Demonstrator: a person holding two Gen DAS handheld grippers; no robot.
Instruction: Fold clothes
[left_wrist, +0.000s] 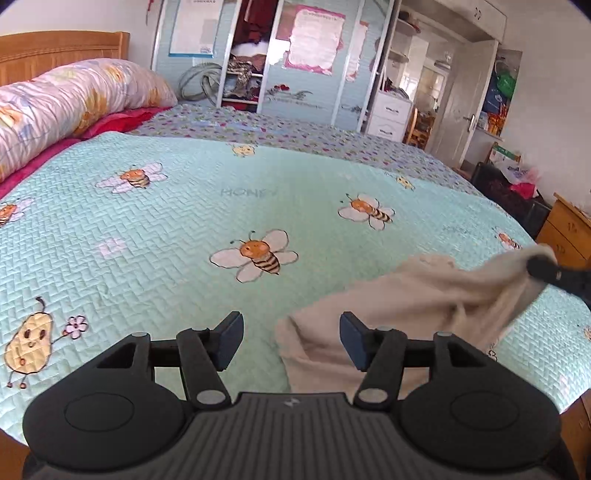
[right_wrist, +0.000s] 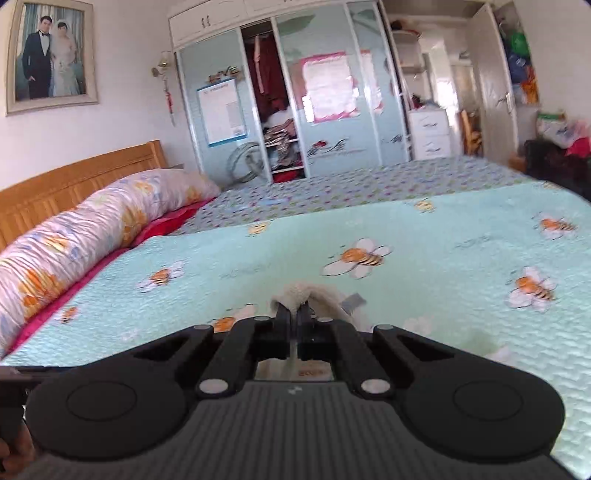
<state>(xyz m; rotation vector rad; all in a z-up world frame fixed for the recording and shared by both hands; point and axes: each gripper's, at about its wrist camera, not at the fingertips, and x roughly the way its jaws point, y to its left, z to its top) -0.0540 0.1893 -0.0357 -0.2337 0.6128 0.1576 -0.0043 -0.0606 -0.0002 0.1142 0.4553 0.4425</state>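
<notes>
Right gripper (right_wrist: 294, 308), jaws clamped on cream fleece garment (left_wrist: 399, 317), lifts its corner off bee-print quilted bed (left_wrist: 184, 221); left gripper (left_wrist: 291, 338), jaws apart, empty. Best next: grab opposite corner w/ left, keep cloth taut.

garment (left_wrist: 388, 314) on bedspread (left_wrist: 166, 229) | bolster (left_wrist: 74, 103) left | wardrobe (left_wrist: 295, 55) behind
</notes>
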